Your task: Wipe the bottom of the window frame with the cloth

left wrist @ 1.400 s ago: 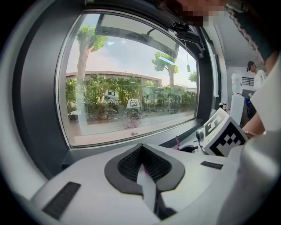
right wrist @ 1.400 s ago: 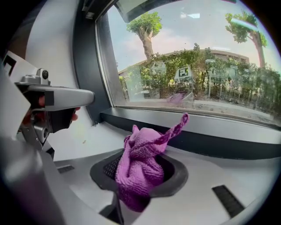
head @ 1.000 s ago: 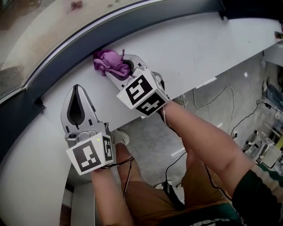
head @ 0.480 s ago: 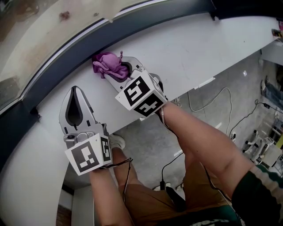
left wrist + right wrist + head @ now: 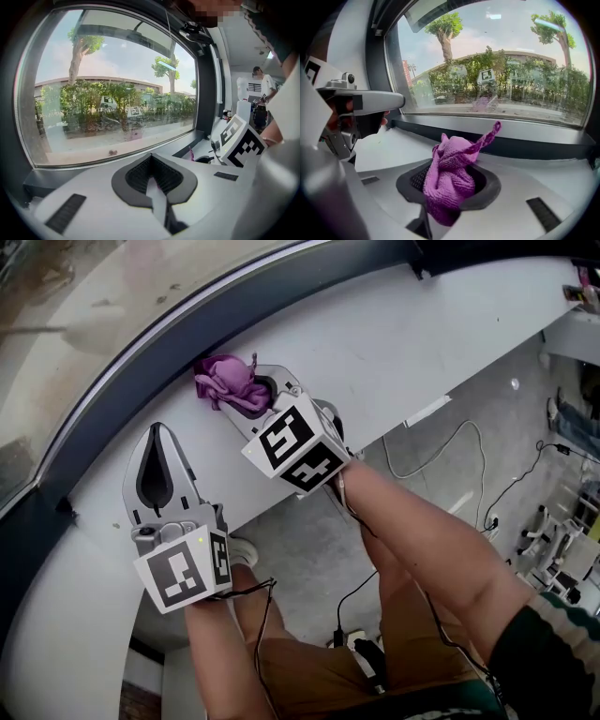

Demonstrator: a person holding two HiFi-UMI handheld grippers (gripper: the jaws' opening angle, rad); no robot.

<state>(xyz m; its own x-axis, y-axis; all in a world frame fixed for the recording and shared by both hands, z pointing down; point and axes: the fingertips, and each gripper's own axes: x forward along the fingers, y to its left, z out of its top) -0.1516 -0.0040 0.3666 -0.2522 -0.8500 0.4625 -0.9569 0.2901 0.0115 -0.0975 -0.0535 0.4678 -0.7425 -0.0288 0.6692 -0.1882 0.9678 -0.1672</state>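
A bunched purple cloth is pinched in my right gripper, whose jaws are shut on it. The cloth's front end reaches toward the dark bottom bar of the window frame and hangs just short of it above the white sill. My left gripper rests over the sill further left, jaws shut with nothing between them, pointing at the same dark frame bar.
The white sill's near edge drops to a grey floor with cables below. The window glass runs along the far side. A person in a white shirt stands far to the right.
The right gripper and cloth have crept slightly left along the frame bar. The left gripper has hardly moved.
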